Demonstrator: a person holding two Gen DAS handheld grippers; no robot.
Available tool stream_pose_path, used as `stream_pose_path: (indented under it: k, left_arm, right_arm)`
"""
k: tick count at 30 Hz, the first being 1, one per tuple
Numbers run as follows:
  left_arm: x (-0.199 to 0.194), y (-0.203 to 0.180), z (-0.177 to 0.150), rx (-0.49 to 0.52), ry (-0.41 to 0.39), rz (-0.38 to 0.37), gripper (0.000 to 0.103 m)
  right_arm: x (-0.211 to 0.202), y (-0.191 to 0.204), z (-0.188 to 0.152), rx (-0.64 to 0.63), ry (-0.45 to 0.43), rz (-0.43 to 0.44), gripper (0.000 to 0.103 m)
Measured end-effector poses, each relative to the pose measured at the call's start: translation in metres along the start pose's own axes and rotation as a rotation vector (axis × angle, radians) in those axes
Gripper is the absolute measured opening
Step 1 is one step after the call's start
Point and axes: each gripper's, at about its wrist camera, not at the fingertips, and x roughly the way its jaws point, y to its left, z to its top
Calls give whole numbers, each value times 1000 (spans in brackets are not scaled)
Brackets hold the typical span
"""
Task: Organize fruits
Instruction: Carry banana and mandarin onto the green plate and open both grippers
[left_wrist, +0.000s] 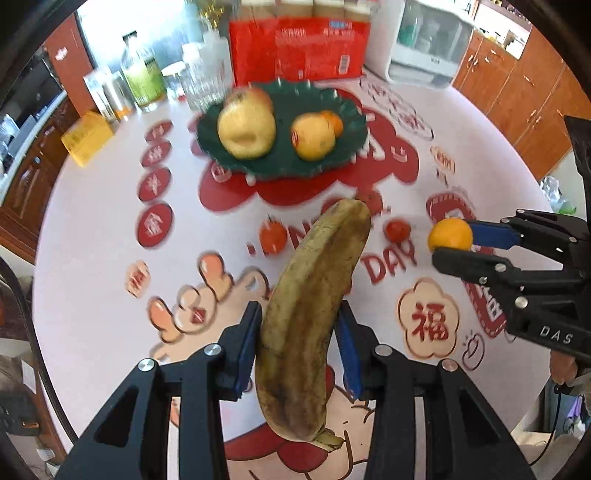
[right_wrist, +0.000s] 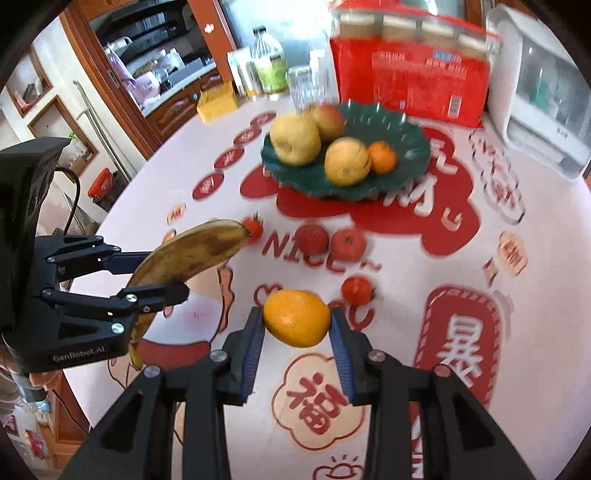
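- Clamping a brown-spotted banana (left_wrist: 314, 317) between the blue pads of the left gripper (left_wrist: 301, 343), held clear above the tablecloth, tip pointing ahead, stem end trailing back under the fingers.
- Pinching a small orange (right_wrist: 296, 317) in the right gripper (right_wrist: 297, 332), pads tight on both sides, likewise off the table.
- Judged mid-carry: both fruits picked, not yet placed.
- Next, calling for travel ahead to the green scalloped plate (right_wrist: 413, 147) and a gentle release into free space.
- Already on the plate: two yellow apples (right_wrist: 295, 138), a reddish one behind, a mandarin (right_wrist: 382, 157); bare room mostly on the right side.
- Lying between fingers and plate: several small red fruits (right_wrist: 347, 243), low enough to pass over.
- Standing beyond the plate: a glass (right_wrist: 306, 86), bottles, a red carton (right_wrist: 410, 79); overshoot risks a knock.
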Motion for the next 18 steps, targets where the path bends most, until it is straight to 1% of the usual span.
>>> stream_pose_path:
  k: [5,8,12,14,16,18]
  left_arm:
    - [-29,-1,32,8,-58,35,39]
    - [-45,-2,57,2,-94,57,39]
    - [-64,0,90,-20,-135,78,39]
    - [-69,0,110,-10,-160,107,39]
    - [-70,-1,124,-3,-176,125,39]
    - [-67,-1,138,-5,-183,133,39]
  right_arm:
    - [-40,-8,34,-10,-83,-9,36]
    - [-66,-15,64,-10,-137,-14,36]
    - [-95,-26,110,-9,-180,-14,36]
    - [-108,-31,138,-30,-203,-45,36]
    - [-114,-38,160,-37,-218,-73,36]
    - [-118,-49,187,-15,-223,-73,36]
